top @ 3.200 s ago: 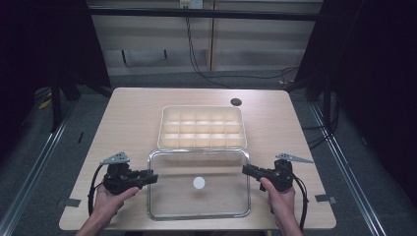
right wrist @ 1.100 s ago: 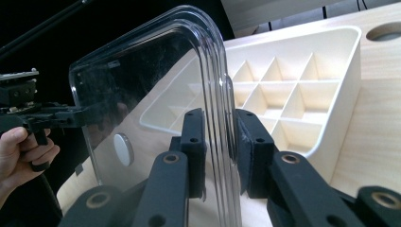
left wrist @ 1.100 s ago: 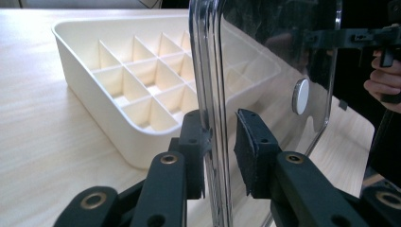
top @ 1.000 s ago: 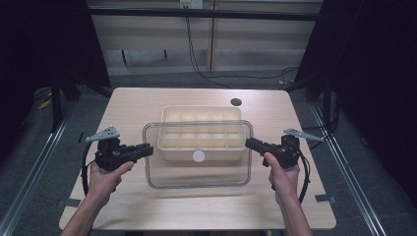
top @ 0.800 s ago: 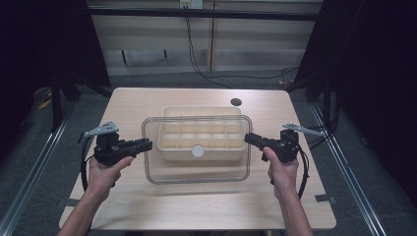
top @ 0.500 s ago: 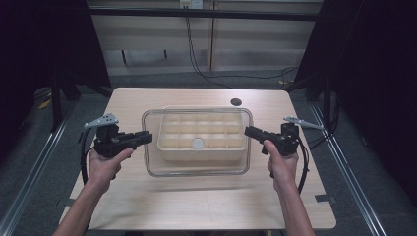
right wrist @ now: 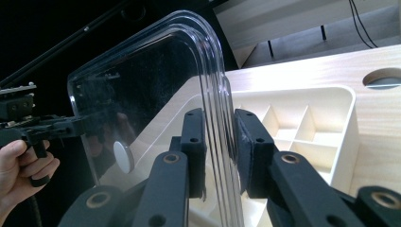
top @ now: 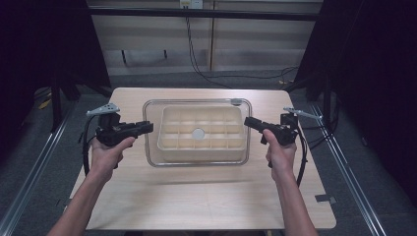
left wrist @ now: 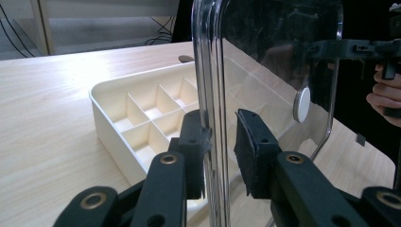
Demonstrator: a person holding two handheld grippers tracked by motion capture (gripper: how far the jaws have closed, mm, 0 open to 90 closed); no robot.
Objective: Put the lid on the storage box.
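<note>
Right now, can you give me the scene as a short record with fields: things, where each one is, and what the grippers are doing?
lid: clear, held level over the tray
tray: cream, divided, open, on the table
left gripper: shut on the lid's left edge
right gripper: shut on the lid's right edge
knob: white, at the lid's middle

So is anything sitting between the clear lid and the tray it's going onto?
Nothing visible. The clear lid, held at both ends by the left gripper and right gripper, hangs over the tray, whose compartments look empty.
</note>
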